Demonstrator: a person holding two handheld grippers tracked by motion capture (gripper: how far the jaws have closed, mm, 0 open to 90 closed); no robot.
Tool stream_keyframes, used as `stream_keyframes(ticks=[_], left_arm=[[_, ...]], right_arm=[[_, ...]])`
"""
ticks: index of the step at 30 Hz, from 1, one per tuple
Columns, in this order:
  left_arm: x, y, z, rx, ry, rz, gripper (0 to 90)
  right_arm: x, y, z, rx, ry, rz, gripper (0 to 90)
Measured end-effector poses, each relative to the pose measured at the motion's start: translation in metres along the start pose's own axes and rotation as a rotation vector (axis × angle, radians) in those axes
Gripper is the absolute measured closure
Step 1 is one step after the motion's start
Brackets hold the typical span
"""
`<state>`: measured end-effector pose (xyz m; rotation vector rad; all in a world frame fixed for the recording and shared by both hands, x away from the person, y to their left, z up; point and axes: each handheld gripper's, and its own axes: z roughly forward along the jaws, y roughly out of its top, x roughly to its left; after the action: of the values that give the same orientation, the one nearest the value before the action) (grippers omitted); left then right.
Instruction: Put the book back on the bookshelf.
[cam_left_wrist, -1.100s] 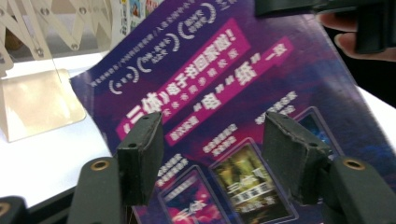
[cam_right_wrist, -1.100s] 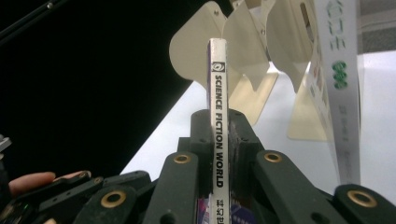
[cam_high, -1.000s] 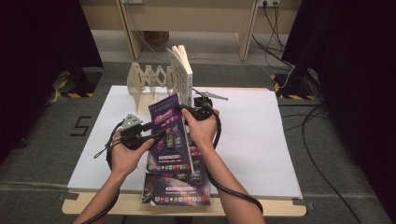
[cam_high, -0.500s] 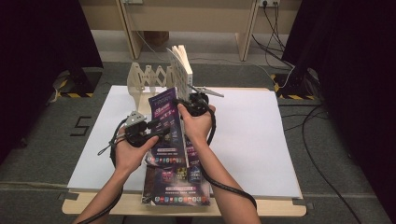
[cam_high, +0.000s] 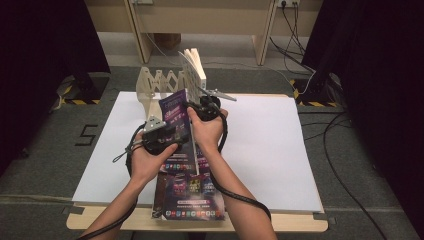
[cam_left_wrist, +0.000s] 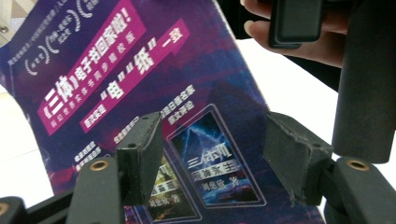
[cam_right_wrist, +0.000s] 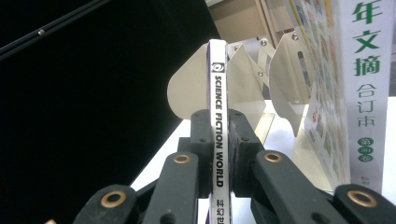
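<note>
A purple magazine stands on edge above the white table top. My right gripper is shut on its spine, which reads "SCIENCE FICTION WORLD", and my right gripper has that spine pinched between its pads. My left gripper is at the magazine's left face. In the left gripper view the cover faces the camera behind my left gripper, whose jaws stand wide and open with nothing pinched.
Another purple magazine lies flat at the table's front edge, under my forearms. A wooden accordion rack stands at the back with a white book upright in it. The rack's pale dividers and the book are close ahead of the right gripper.
My left gripper has slid right, closer to the magazine's face. The magazine has tipped a little more upright in the right gripper, which has stayed put.
</note>
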<state>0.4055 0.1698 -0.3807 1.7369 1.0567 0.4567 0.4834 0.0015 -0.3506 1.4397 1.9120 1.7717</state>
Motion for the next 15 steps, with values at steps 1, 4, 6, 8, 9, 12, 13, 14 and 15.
stream_keyframes(ticks=[1, 4, 6, 8, 9, 12, 13, 14, 15], left_arm=[[-0.002, 0.0016, 0.0009, -0.004, 0.002, 0.0, 37.2], [-0.004, 0.0028, 0.0023, -0.006, -0.003, -0.004, 37.0], [-0.0055, 0.0038, 0.0033, -0.004, -0.001, 0.0, 36.9], [-0.0063, 0.0049, 0.004, -0.008, -0.005, -0.009, 36.9], [-0.0066, 0.0055, 0.0041, -0.009, -0.009, -0.013, 36.9], [-0.0075, 0.0075, 0.0041, -0.014, -0.012, -0.013, 36.9], [-0.0081, 0.0082, 0.0046, -0.014, -0.01, -0.013, 36.9], [-0.0086, 0.0087, 0.0052, -0.012, -0.008, -0.012, 37.0], [-0.0096, 0.0099, 0.0072, -0.009, -0.004, -0.01, 37.0]], right_arm=[[0.0004, -0.0001, 0.0003, -0.001, -0.001, 0.001, 83.4], [0.0007, -0.0007, 0.0006, -0.001, -0.003, 0.0, 83.4], [0.0005, -0.0012, 0.0008, 0.0, -0.005, -0.003, 83.3], [-0.0006, -0.0017, 0.0008, -0.003, -0.009, 0.0, 83.3], [-0.0006, -0.0017, 0.0008, -0.003, -0.009, 0.0, 83.3], [-0.0007, -0.0024, 0.0009, -0.003, -0.011, 0.0, 83.3], [-0.0006, -0.0027, 0.0012, -0.003, -0.014, -0.005, 83.3], [0.0001, -0.0029, 0.0013, -0.001, -0.015, -0.004, 83.3], [0.0009, -0.0029, 0.0018, 0.001, -0.014, -0.01, 83.3]])
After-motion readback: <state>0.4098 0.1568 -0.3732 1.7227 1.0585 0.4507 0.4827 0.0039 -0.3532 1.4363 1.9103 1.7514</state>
